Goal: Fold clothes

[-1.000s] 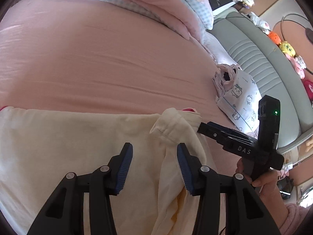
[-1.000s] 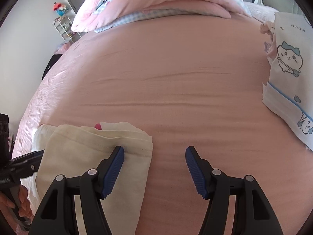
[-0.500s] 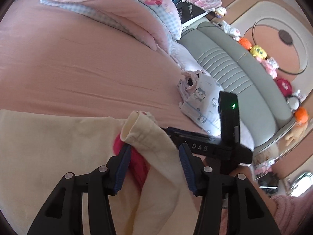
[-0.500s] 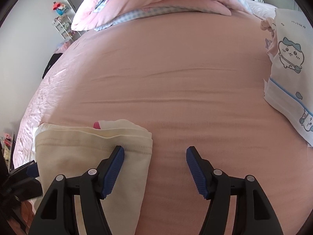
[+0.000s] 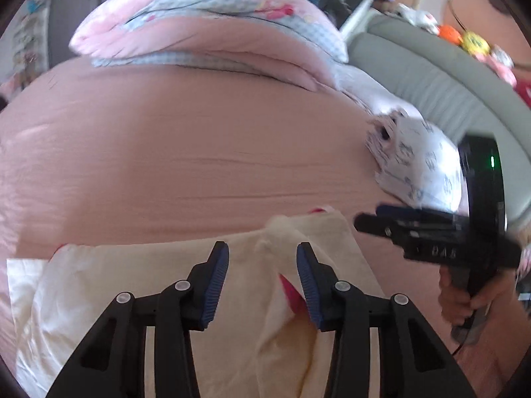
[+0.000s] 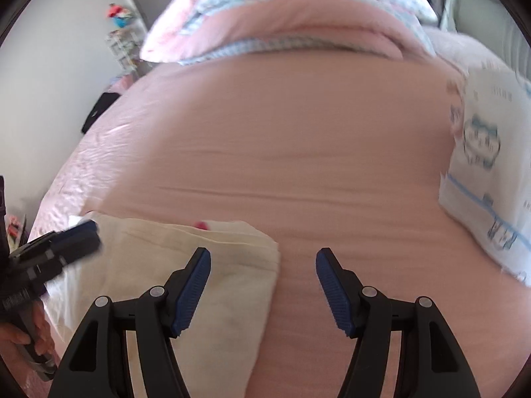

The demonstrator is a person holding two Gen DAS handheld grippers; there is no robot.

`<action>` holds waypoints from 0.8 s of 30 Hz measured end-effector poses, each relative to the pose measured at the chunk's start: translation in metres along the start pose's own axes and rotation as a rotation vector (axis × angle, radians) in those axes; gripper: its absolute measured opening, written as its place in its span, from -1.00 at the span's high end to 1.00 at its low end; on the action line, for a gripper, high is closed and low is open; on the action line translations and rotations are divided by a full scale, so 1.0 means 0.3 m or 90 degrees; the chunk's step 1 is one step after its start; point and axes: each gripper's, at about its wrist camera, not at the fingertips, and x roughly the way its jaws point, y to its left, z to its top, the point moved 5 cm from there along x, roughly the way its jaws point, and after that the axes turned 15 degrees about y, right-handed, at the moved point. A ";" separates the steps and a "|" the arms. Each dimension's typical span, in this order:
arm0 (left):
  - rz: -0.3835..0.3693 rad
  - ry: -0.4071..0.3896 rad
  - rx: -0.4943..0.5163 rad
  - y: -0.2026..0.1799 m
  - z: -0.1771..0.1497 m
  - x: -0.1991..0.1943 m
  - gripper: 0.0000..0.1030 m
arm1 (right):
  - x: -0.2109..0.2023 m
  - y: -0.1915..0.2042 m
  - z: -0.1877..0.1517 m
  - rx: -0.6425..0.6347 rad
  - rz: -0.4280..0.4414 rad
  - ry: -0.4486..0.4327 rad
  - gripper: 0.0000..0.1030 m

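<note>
Because the cream garment [image 5: 172,285] lies soft and loose on the bed [image 5: 186,152], near the bed's near edge, the folded flap at its right end could flop open again, and the pink lining [image 5: 292,293] peeking out there shows the layers are not lined up. The left claw [image 5: 262,280] has just been closing a little, with a bump of cream cloth rising between its blue pads, but the pads do not seem to press on it, so I judge it holds nothing. If it shuts now, it may grab only the top layer and drag the pile crooked. The right claw [image 6: 264,288] is wide open and empty, one finger over the garment's right edge and the other over bare sheet. Both claws tilt down toward the bed, each held in a hand [image 5: 474,301], side by side. A folded white cloth [image 6: 491,179] with cartoon prints sits by the bed's far right edge.
</note>
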 end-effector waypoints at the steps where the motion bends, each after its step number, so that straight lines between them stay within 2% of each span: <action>1: 0.022 0.029 0.009 -0.017 -0.006 0.033 0.20 | -0.005 0.023 -0.007 -0.018 0.002 0.002 -0.27; 2: -0.024 0.043 -0.030 0.000 -0.005 0.060 0.21 | -0.009 0.046 -0.014 -0.034 0.004 0.005 -0.27; 4: -0.153 0.068 -0.126 0.049 0.000 0.108 0.21 | 0.017 0.074 -0.032 -0.046 0.027 0.025 -0.27; 5: -0.202 0.070 -0.158 0.068 0.004 0.118 0.21 | 0.036 0.087 -0.040 -0.050 0.039 0.038 -0.27; 8: -0.267 0.046 -0.161 0.081 0.023 0.118 0.23 | 0.107 0.124 -0.057 -0.077 0.034 0.066 -0.27; 10: -0.273 0.041 -0.146 0.077 0.003 0.096 0.47 | 0.152 0.137 -0.063 -0.087 0.016 0.070 -0.34; 11: -0.275 0.038 -0.138 0.075 -0.008 0.085 0.88 | 0.154 0.144 -0.062 -0.090 0.010 0.061 -0.35; 13: -0.227 0.034 -0.129 0.088 0.007 0.075 0.90 | 0.147 0.157 -0.064 -0.100 -0.005 0.046 -0.36; 18: 0.029 0.082 -0.056 0.115 0.016 0.112 0.89 | 0.064 0.142 -0.046 -0.094 -0.012 0.002 -0.32; 20: 0.112 0.116 -0.007 0.101 0.004 0.143 0.83 | 0.032 0.131 -0.038 -0.088 -0.010 -0.013 -0.32; 22: 0.197 0.158 0.033 0.093 -0.008 0.183 0.83 | 0.066 0.113 -0.046 -0.084 0.005 0.018 -0.32; 24: 0.191 0.152 0.018 0.104 -0.008 0.180 0.83 | 0.142 0.083 -0.061 -0.077 -0.049 0.066 -0.32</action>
